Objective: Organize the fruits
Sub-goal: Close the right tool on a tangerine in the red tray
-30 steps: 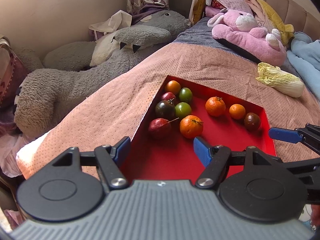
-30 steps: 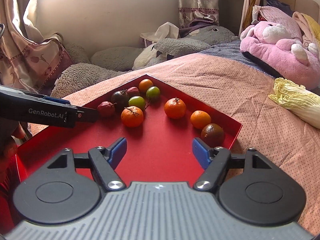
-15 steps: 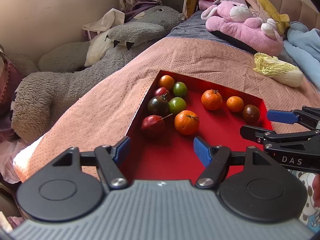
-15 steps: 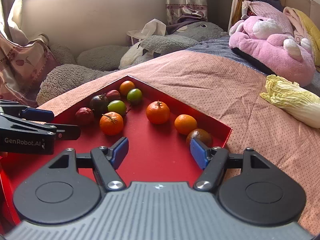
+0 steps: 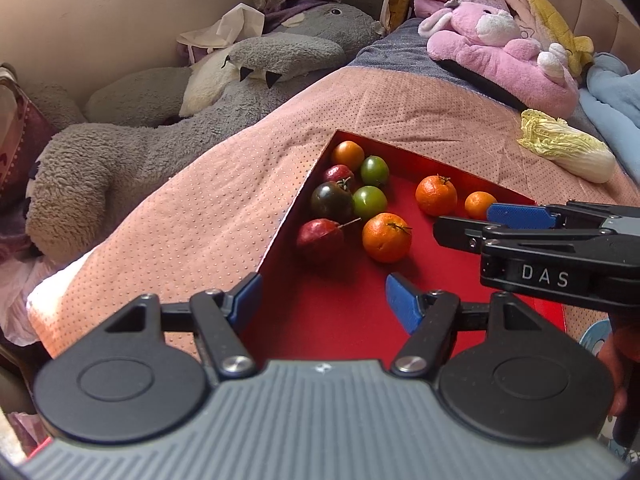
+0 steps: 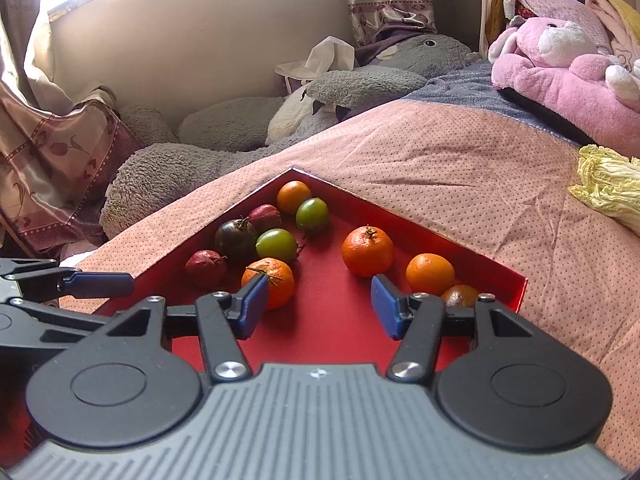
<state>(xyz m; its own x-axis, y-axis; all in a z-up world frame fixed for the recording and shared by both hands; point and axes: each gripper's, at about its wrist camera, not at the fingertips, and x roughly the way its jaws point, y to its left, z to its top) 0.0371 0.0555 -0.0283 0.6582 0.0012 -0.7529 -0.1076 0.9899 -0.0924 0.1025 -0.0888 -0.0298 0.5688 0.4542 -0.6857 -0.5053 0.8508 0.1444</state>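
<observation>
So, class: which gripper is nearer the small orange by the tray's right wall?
Right. The right gripper reaches in beside the small orange, jaws open and just closing on nothing. The left gripper hangs back over the red tray's near end.

- Tray (image 6: 472,250): solid red, walls and floor.
- Fruits in tray: orange (image 6: 367,251), green (image 6: 276,245), dark red (image 6: 206,268), near-black (image 6: 235,239).
- Bed cover (image 6: 460,168): salmon pink, fine raised dot pattern.
- Plush toys: grey (image 5: 160,152) with cream belly; pink (image 5: 500,56).
- Cabbage (image 5: 568,150): pale yellow, white base.
- Tool pads (image 6: 252,304): blue; bodies black, grey.
</observation>
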